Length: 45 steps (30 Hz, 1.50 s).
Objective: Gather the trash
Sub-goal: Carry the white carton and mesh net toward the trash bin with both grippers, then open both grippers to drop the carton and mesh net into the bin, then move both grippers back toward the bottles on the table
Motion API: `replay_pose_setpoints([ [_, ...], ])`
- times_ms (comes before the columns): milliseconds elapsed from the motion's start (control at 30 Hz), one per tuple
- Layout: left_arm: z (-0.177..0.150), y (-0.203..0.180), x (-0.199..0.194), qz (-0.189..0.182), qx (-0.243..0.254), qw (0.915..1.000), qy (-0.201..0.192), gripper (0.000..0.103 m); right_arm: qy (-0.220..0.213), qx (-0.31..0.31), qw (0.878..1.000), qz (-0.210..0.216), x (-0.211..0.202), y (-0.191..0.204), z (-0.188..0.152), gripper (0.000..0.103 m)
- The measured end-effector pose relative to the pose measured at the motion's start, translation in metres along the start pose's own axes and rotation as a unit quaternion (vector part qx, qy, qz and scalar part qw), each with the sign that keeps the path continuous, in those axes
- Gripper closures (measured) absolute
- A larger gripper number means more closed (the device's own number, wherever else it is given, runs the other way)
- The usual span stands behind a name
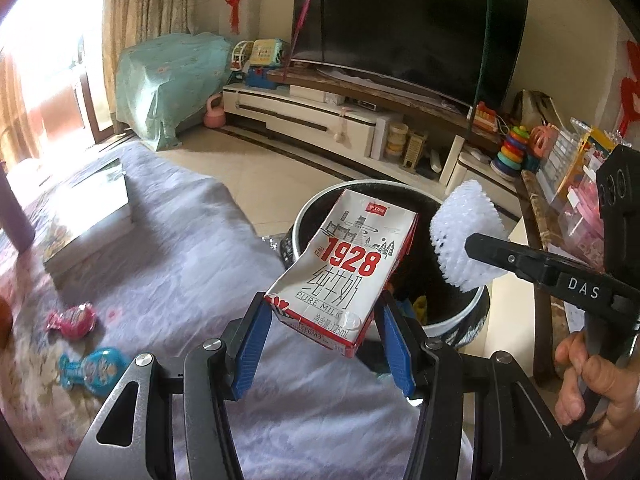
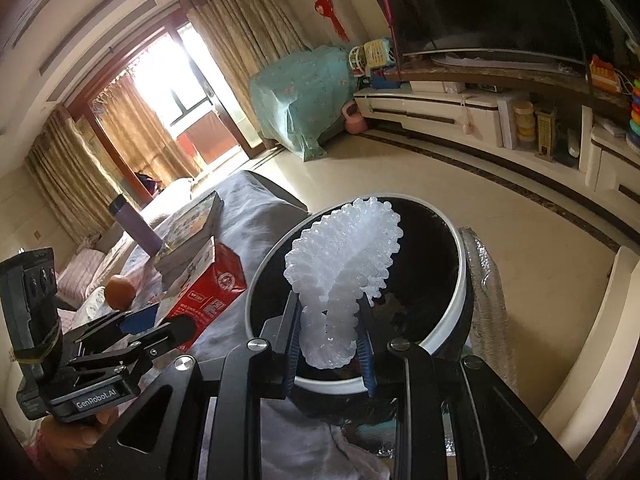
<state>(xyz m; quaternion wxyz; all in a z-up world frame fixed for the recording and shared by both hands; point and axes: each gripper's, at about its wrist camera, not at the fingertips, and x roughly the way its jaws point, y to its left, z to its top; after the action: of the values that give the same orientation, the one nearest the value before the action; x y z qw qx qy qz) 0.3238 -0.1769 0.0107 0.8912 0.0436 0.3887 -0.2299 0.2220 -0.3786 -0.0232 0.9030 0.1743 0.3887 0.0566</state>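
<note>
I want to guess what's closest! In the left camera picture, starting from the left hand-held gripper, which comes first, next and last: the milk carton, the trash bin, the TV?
1. Milk carton: held in the left hand-held gripper.
2. Trash bin: just beyond, under the carton.
3. TV: far across the room, on the stand.
</note>
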Motion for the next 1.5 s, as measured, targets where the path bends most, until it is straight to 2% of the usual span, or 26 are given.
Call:
replay_pose_setpoints([
  [767,0.031,-0.016,0.052,0.000,0.012,0.9995,0.029,0.051,0.030,-0.017,0.999,-0.030,0.024,-0.014,0.016,0.075],
  [867,0.032,-0.018,0.056,-0.005,0.011,0.9993,0.035,0.054,0.032,-0.017,0.999,-0.032,0.025,-0.014,0.018,0.073],
  [933,0.033,-0.018,0.058,-0.007,0.008,0.9992,0.039,0.051,0.032,-0.016,0.999,-0.031,0.025,-0.015,0.018,0.069],
  [1000,0.034,-0.019,0.059,-0.011,0.005,0.9991,0.041,0.051,0.031,-0.014,0.999,-0.031,0.025,-0.017,0.020,0.056],
  [1100,0.030,-0.016,0.055,-0.009,0.002,0.9993,0.035,0.048,0.027,-0.010,0.999,-0.032,0.023,-0.019,0.021,0.046],
  [1333,0.007,0.004,0.034,-0.010,-0.028,0.9992,0.027,0.046,0.015,-0.004,1.000,-0.025,0.015,-0.014,0.017,0.032],
  [1500,-0.015,0.021,0.011,-0.003,-0.049,0.9986,0.016,0.043,0.005,-0.009,1.000,-0.013,0.009,0.001,0.010,0.029],
])
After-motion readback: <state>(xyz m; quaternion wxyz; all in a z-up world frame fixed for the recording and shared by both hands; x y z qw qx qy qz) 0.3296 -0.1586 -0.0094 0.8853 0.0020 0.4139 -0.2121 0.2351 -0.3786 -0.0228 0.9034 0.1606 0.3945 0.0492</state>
